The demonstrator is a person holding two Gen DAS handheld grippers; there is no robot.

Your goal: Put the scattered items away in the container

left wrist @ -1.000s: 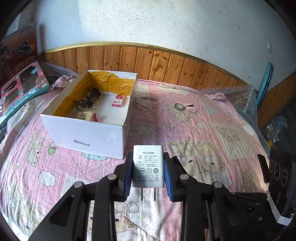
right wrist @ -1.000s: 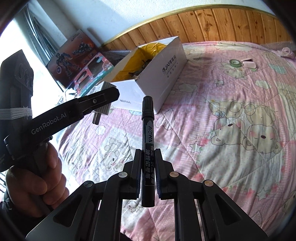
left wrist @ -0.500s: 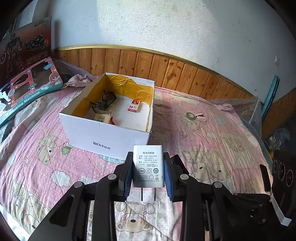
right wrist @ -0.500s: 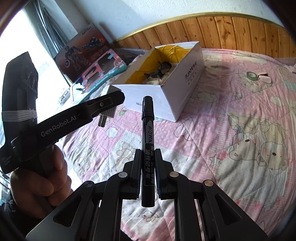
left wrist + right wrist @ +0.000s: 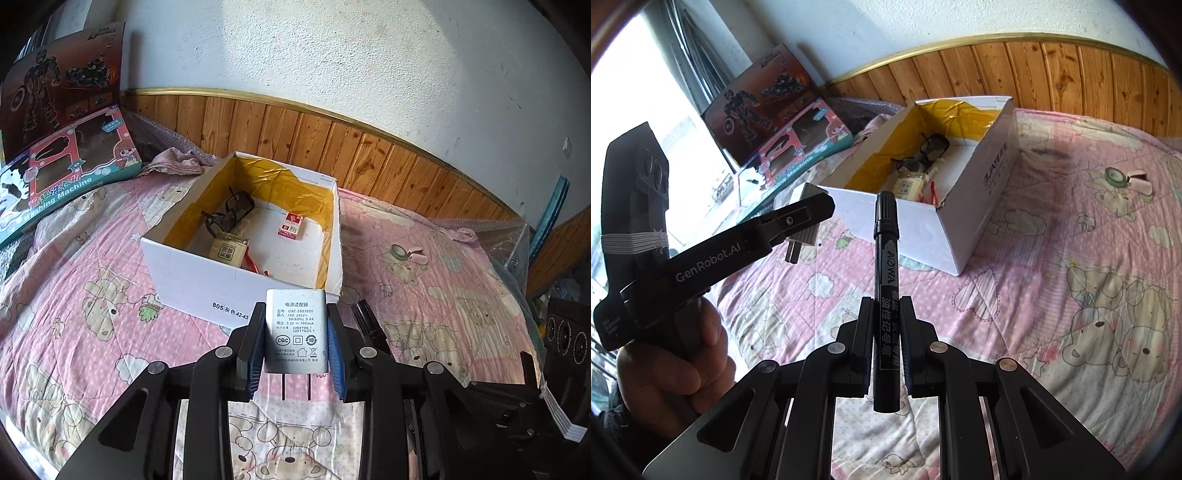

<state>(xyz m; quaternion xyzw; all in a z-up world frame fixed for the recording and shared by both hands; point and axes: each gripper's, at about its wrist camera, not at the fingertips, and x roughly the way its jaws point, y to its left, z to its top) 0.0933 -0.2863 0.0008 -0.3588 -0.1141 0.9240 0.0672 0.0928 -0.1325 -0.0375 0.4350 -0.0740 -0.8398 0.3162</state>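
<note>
My left gripper (image 5: 296, 332) is shut on a grey power adapter (image 5: 296, 334), prongs pointing back toward me. It hangs just short of the near wall of the white cardboard box (image 5: 207, 273). Inside the box lie black glasses (image 5: 231, 214), a small red-and-white pack (image 5: 290, 226) and a tan packet (image 5: 228, 251). My right gripper (image 5: 885, 325) is shut on a black marker (image 5: 885, 258), its cap aimed at the same box (image 5: 979, 206). In the right wrist view the left gripper (image 5: 798, 218) with the adapter (image 5: 809, 236) sits left of the marker, held by a hand (image 5: 676, 365).
A roll of green tape (image 5: 398, 251) and a small pink item (image 5: 419, 256) lie on the pink bedspread right of the box. Toy boxes (image 5: 70, 173) lean at the back left. Wood panelling (image 5: 369, 155) backs the bed. Bubble wrap (image 5: 513, 236) sits at the right edge.
Both grippers have moved closer to the box, which now looms larger and more central. Each still holds its item unchanged.
</note>
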